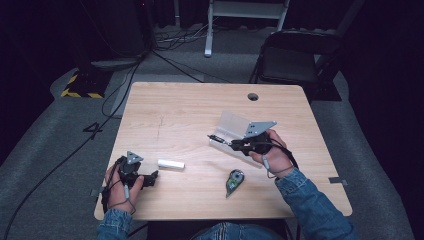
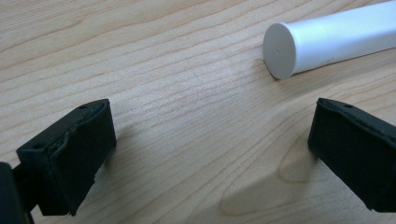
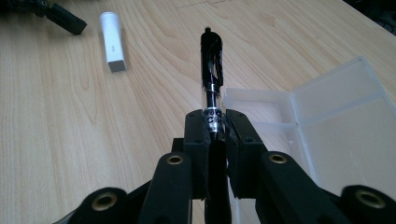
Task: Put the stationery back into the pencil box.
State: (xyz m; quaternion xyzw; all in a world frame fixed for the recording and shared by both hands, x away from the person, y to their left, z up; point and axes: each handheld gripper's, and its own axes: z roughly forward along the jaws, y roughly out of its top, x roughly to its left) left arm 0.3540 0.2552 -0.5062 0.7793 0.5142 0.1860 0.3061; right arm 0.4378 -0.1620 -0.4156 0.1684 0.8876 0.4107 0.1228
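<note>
High view: nearest the person, two denim sleeves come in over the front edge of a pale wood-grain table (image 1: pixel 190 105) with rounded corners. The left gripper (image 1: pixel 151 177), black and angular, sits low at the front left with its jaws spread wide around bare wood; in the left gripper view its matte, slightly frayed black pads (image 2: pixel 70 154) touch nothing. Just beyond them lies a smooth white cylinder (image 1: pixel 171 164) on its side, its flat round end (image 2: pixel 279 50) facing the jaws. To the right, near the front, rests a teardrop-shaped correction tape dispenser (image 1: pixel 234 181), dark with a greenish clear shell. Farther back, the right gripper (image 1: pixel 234 143) holds a black pen (image 1: pixel 217 138) above the tabletop; in the right gripper view its jaws are pressed tight on the pen's clear barrel (image 3: pixel 213 114), the glossy black end pointing away. Just behind and beside the pen stands an open translucent plastic case (image 1: pixel 232 123), frosted and rectangular, lid raised.
</note>
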